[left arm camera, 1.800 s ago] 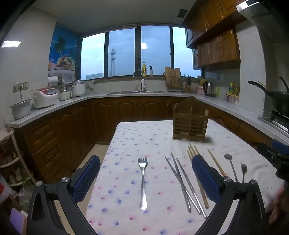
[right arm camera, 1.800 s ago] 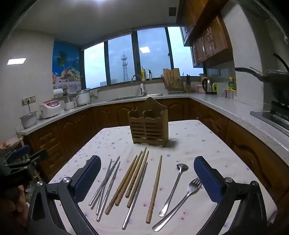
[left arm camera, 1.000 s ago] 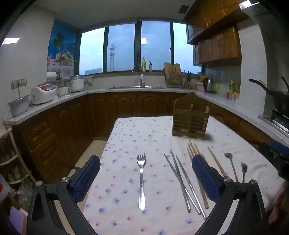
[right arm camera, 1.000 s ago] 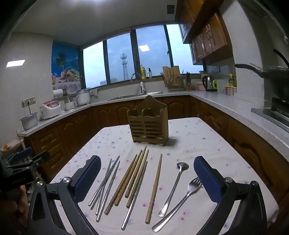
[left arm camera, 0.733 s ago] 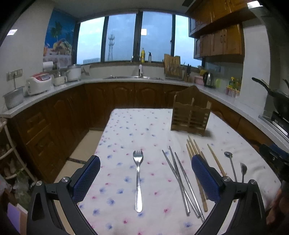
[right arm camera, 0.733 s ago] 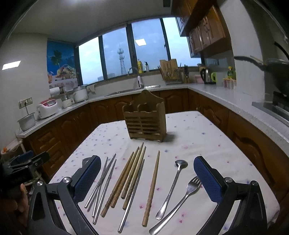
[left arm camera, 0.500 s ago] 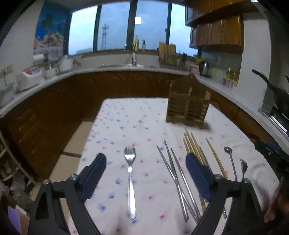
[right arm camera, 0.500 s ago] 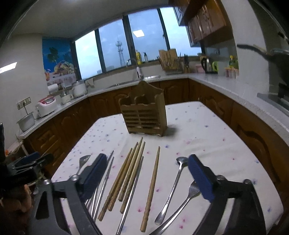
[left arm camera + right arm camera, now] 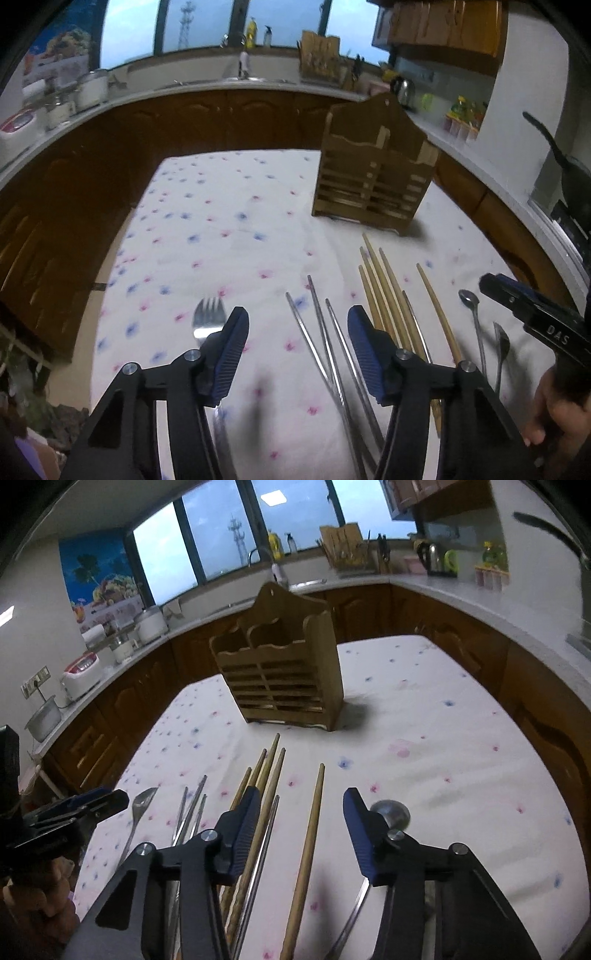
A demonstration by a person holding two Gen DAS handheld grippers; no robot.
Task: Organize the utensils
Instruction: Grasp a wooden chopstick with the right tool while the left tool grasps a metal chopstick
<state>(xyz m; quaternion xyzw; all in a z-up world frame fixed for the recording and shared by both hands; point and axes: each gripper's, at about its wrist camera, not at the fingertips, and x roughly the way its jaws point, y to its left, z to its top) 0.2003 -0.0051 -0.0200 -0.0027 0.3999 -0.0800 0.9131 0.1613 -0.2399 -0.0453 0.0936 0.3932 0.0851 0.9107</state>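
Both grippers had just been closing. The left gripper (image 9: 297, 334) hung half-open and empty over the desk (image 9: 221, 236). The right gripper (image 9: 299, 814) straddled a wooden chopstick (image 9: 308, 843) without pressing it.

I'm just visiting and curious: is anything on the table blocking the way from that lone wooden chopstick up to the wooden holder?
Nothing visible does. The lone wooden chopstick lies between the right gripper's jaws, which have just been closing and do not yet touch it. Beyond its tip only bare flowered tablecloth reaches the wooden holder.
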